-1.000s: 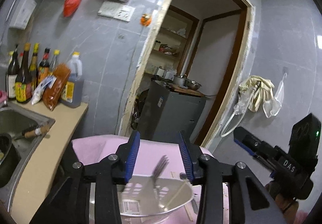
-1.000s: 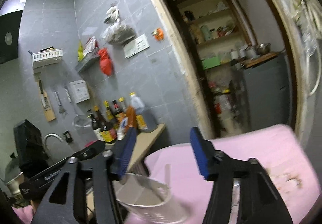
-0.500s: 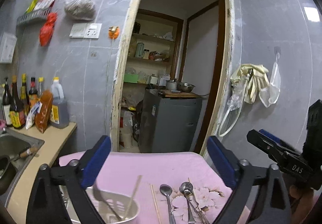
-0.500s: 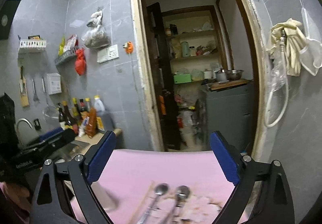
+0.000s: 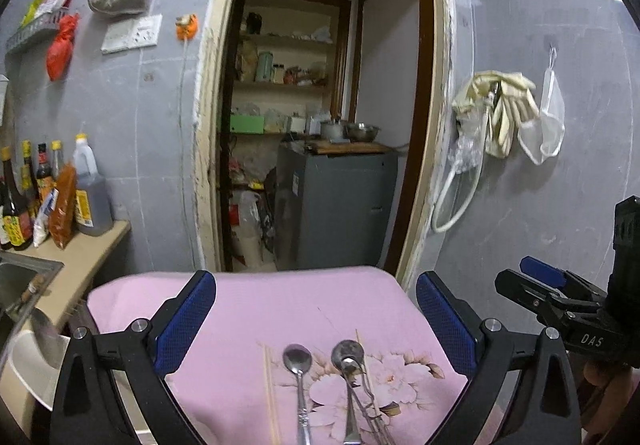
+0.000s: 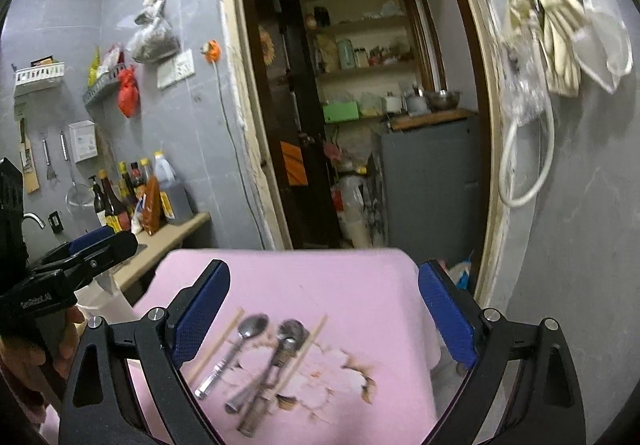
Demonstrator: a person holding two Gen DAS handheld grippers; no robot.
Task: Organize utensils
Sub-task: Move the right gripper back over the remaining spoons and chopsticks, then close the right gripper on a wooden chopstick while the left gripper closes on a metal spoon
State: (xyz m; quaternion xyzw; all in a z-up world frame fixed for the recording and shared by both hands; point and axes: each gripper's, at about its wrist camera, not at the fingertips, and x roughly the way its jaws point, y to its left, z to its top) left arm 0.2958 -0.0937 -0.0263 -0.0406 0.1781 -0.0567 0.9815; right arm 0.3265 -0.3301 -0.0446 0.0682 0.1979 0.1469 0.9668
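Note:
Metal spoons (image 5: pixel 298 361) (image 6: pixel 250 327) and wooden chopsticks (image 5: pixel 270 389) (image 6: pixel 218 345) lie on a pink flowered cloth (image 5: pixel 280 301) (image 6: pixel 340 285). A second spoon (image 5: pixel 348 357) (image 6: pixel 290 331) lies over other cutlery. My left gripper (image 5: pixel 316 317) is open and empty above them; it also shows at the left of the right wrist view (image 6: pixel 100 245). My right gripper (image 6: pixel 324 309) is open and empty over the utensils, and shows at the right of the left wrist view (image 5: pixel 532 277). A white holder (image 5: pixel 32 369) (image 6: pixel 104 301) sits at the cloth's left edge.
A counter (image 5: pixel 84 257) with sauce bottles (image 5: pixel 86 193) and a sink (image 5: pixel 20 277) lies to the left. Behind the table an open doorway shows a grey cabinet (image 5: pixel 336 205) and shelves. Gloves and a hose (image 5: pixel 496 113) hang on the right wall.
Both grippers opened wide and swung right, away from the white holder with its fork and chopstick, to above the spoons and chopsticks on the cloth.

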